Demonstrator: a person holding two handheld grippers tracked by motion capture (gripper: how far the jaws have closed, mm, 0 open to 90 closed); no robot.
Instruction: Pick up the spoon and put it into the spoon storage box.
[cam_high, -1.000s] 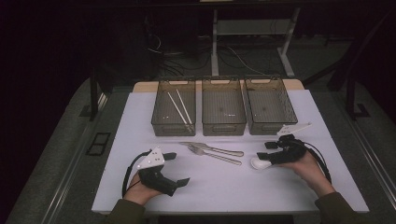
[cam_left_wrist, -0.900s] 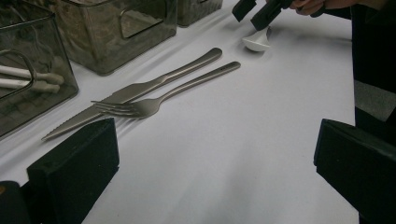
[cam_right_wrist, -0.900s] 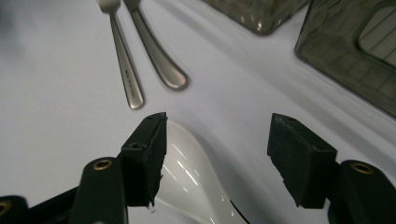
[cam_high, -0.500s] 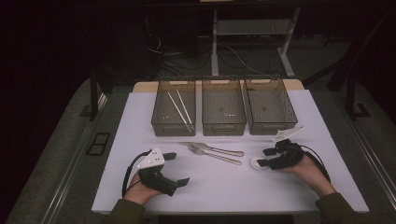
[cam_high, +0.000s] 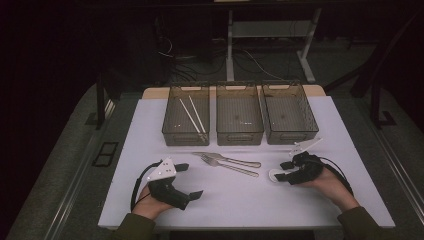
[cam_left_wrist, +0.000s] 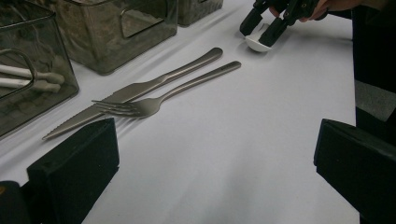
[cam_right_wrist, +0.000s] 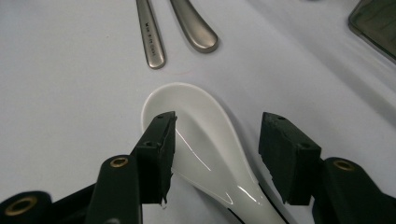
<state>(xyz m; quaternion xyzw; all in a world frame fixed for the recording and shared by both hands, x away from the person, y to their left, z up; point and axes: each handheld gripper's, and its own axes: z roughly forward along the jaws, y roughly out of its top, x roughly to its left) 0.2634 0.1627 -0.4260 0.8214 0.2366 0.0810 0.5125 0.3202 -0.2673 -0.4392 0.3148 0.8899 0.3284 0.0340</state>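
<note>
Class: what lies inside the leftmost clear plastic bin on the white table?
Inside the leftmost clear plastic bin lie two pale chopsticks, slanted across its floor. Their near ends are blurred behind the tinted front wall.

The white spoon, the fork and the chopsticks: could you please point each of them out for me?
white spoon (cam_right_wrist: 196, 121): right gripper view, on the bowl of the spoon.
fork (cam_left_wrist: 149, 106): left gripper view, on the neck just behind the tines.
chopsticks (cam_high: 192, 115): high view, on a shaft, in the left bin.
</note>
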